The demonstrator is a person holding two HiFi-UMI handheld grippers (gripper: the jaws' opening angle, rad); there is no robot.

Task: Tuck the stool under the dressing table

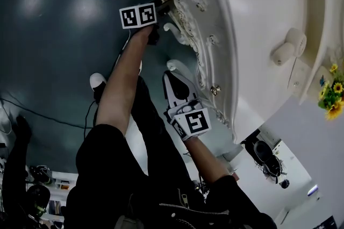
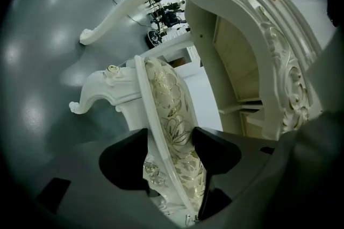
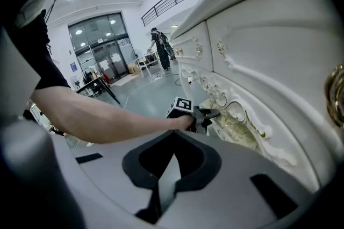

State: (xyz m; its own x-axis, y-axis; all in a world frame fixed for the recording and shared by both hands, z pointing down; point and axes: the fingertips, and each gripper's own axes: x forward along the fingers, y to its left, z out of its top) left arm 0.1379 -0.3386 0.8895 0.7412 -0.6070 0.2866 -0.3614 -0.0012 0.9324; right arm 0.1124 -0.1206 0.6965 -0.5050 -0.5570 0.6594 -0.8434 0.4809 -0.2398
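Dark floor (image 2: 43, 61), left tool (image 2: 169, 142) pinching stool (image 2: 161, 96) at its cushioned rim, dressing table (image 2: 279, 61) just beside, right tool (image 3: 172, 139) pressed together

**Black clothing, 2 marker-cubed grippers**

The person wears a black short-sleeved top (image 1: 102, 169), black trousers (image 1: 156, 136) and a metal zip (image 1: 185, 206). 1 shoe (image 1: 97, 81) has a white toe. The left hand-held gripper (image 1: 167, 6) is dark and carries a left marker cube (image 1: 138, 16), white with black squares. The right hand-held gripper (image 1: 171, 80) is white edged in black, with a matching right marker cube (image 1: 192, 122). From their own cameras, both show grey shells and black pads (image 2: 215, 152).
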